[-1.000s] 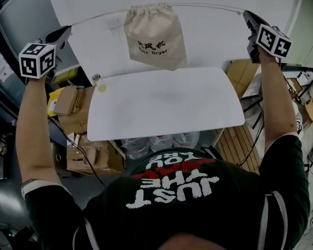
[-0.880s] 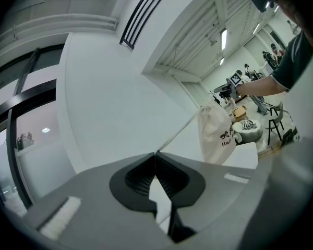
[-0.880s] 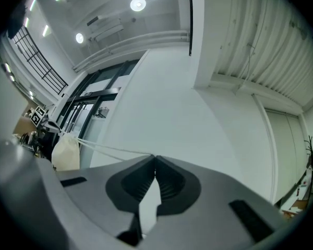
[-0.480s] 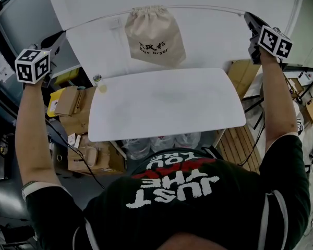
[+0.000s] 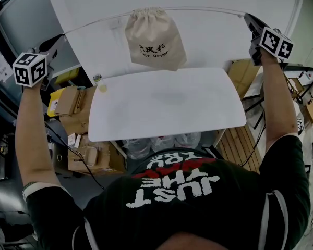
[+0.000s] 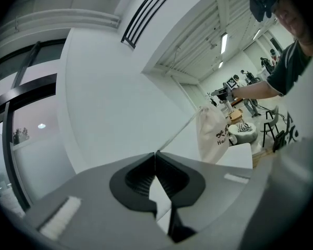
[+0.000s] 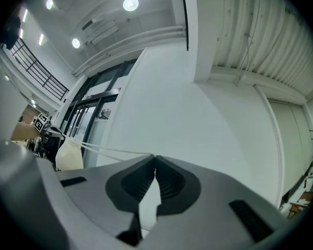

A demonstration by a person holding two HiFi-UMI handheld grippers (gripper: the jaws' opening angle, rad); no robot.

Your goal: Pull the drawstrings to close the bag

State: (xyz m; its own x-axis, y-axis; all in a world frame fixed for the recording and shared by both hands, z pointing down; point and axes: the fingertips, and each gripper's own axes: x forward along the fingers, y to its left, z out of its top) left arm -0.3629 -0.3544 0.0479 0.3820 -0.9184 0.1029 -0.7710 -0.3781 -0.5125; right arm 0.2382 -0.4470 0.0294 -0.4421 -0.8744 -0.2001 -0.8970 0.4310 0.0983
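A beige drawstring bag (image 5: 154,38) with dark print hangs in the air above the white table (image 5: 167,103), its mouth gathered tight. White drawstrings run out taut from both sides of its top. My left gripper (image 5: 56,39) is far out to the left, shut on the left drawstring (image 5: 94,22). My right gripper (image 5: 249,17) is far out to the right, shut on the right drawstring (image 5: 208,8). In the left gripper view the bag (image 6: 214,132) hangs beyond the closed jaws and the string (image 6: 175,134) leads into them. In the right gripper view the bag (image 7: 70,155) is small at left, strings (image 7: 115,151) meeting the jaw tips.
A small bottle (image 5: 97,79) stands at the table's left edge. Cardboard boxes (image 5: 73,103) are stacked on the floor to the left, a wooden pallet (image 5: 245,139) and more boxes to the right. A white wall (image 5: 198,30) stands behind the bag.
My left gripper has moved further left and slightly down, pulling its string out. The bag has shifted a little. The right gripper has barely moved.
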